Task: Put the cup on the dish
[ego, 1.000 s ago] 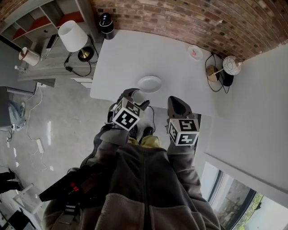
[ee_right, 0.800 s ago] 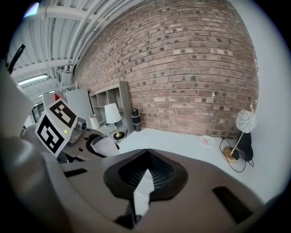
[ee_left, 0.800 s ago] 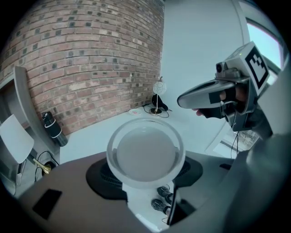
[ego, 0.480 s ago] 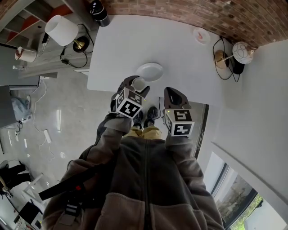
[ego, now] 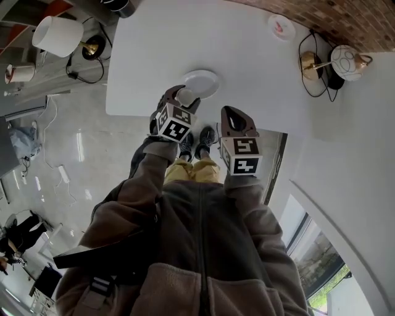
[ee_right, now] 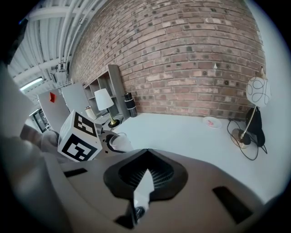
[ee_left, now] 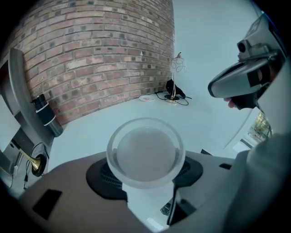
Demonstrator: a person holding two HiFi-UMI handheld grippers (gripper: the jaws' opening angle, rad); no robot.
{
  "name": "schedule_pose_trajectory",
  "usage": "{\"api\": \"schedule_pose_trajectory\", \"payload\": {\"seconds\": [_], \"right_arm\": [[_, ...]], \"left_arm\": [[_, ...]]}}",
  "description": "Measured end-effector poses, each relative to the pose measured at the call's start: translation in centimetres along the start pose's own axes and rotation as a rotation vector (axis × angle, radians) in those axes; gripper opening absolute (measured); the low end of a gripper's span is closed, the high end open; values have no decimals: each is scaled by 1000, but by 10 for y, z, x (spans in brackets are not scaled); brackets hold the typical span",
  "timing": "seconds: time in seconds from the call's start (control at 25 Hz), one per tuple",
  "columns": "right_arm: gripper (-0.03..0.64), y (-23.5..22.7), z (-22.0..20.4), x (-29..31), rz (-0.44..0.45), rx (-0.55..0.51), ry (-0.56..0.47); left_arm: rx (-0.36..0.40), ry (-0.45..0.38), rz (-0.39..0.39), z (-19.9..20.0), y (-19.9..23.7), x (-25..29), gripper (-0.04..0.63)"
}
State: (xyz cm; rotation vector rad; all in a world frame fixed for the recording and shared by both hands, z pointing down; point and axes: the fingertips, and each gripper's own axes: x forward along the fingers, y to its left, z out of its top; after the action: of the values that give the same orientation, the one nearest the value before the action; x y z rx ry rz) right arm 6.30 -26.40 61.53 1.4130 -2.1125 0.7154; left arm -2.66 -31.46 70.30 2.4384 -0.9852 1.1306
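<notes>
Cup (ee_left: 145,152): small, round, frosted translucent white, smooth plain rim, empty, seen mouth-on. It's pinched btw the two dark ribbed pads of the left gripper (ee_left: 148,182). In the head view the cup overlaps the near-left rim of the dish (ego: 207,79). Can't tell whether it touches.

Dish: shallow, round, glossy white w/ a low raised rim, lying flat.

Right gripper (ee_right: 144,177): jaws pressed together, nothing btw them. It hangs near-right of the dish at the table's near edge. Both grippers have matte grey-brown shells.

Table (ego: 247,68): white, matte, smooth, rectangular. Far right of the dish lies a small saucer (ego: 281,26), white w/ a pink mark. Further right of the dish, by the pale wall, is a globe lamp (ego: 347,62): white ball shade w/ thin dark loop lines, brass stem and base, black cable coiled round it. Far left of the dish, at the table's corner, stands a black cylinder (ego: 117,6).

Left of the dish, off the table, a shade lamp (ego: 57,34) w/ white tapered shade and brass foot sits on a grey shelf unit (ego: 37,92).

Behind the table is a brick wall (ee_left: 91,50), red-brown, rough, w/ pale mortar. The floor (ego: 74,154) is glossy grey w/ light reflections and loose cables.

Nearest the camera: the person's grey-brown fleece jacket (ego: 197,247), w/ dark shoes (ego: 197,141) just on the person's side of the dish.
</notes>
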Motion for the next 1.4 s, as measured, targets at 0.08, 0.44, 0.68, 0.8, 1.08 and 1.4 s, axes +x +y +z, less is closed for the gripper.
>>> {"api": "schedule_pose_trajectory", "payload": {"seconds": [0.08, 0.44, 0.68, 0.8, 1.08, 1.4], "right_arm": [[0, -4, -2, 7, 7, 0, 14], [0, -17, -16, 25, 30, 29, 82], [0, -30, -24, 32, 19, 21, 96], [0, -30, -27, 33, 15, 24, 107], [0, -35, -42, 31, 8, 42, 139], [0, -38, -48, 31, 4, 48, 147]], "left_arm": [[3, 6, -7, -4, 2, 14, 256], [15, 44, -30, -15, 7, 64, 256], [34, 50, -39, -16, 5, 90, 256], [64, 53, -50, -18, 4, 101, 256], [64, 78, -48, -28, 6, 116, 256], [80, 63, -34, -26, 8, 122, 257]]}}
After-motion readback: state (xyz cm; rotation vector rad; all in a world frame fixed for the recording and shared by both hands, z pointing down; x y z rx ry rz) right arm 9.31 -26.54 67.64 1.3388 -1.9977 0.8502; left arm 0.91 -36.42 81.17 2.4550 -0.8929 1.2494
